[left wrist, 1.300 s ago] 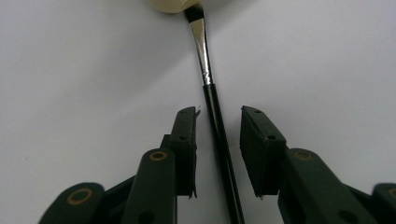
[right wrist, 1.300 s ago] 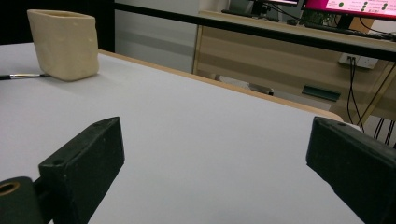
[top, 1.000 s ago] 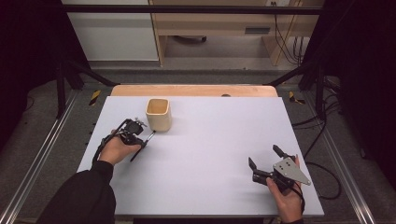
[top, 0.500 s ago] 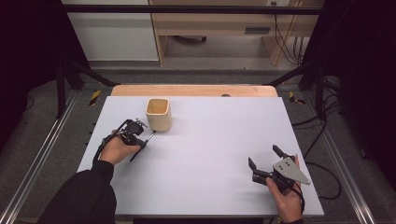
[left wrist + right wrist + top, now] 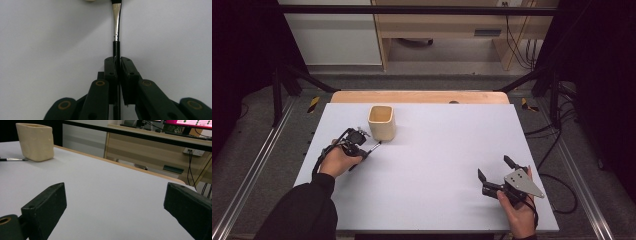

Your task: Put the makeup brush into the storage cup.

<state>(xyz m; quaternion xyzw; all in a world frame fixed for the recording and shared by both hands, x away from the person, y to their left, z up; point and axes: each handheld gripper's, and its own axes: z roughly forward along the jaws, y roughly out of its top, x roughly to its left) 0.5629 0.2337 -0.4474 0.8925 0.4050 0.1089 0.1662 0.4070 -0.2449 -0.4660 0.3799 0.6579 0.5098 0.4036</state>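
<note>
A cream square cup point(image 5: 382, 121) stands on the white table point(image 5: 437, 150), left of middle toward the back. Just in front of it my left gripper point(image 5: 360, 148) is shut on the black handle of a thin paintbrush point(image 5: 373, 146). In the left gripper view the jaws point(image 5: 118, 61) pinch the handle, and the brush point(image 5: 116, 30) with its silver ferrule reaches forward to the cup's base. My right gripper point(image 5: 495, 168) rests at the front right, open and holding nothing. Seen from the right gripper point(image 5: 115, 197), the cup point(image 5: 36, 142) stands far off, with the brush tip point(image 5: 12, 159) beside it.
A wooden strip point(image 5: 419, 97) edges the table's far side. Metal frame rails point(image 5: 257, 160) run along both sides, and cables point(image 5: 557, 145) trail on the floor at the right. A wooden desk point(image 5: 155, 147) stands behind the table.
</note>
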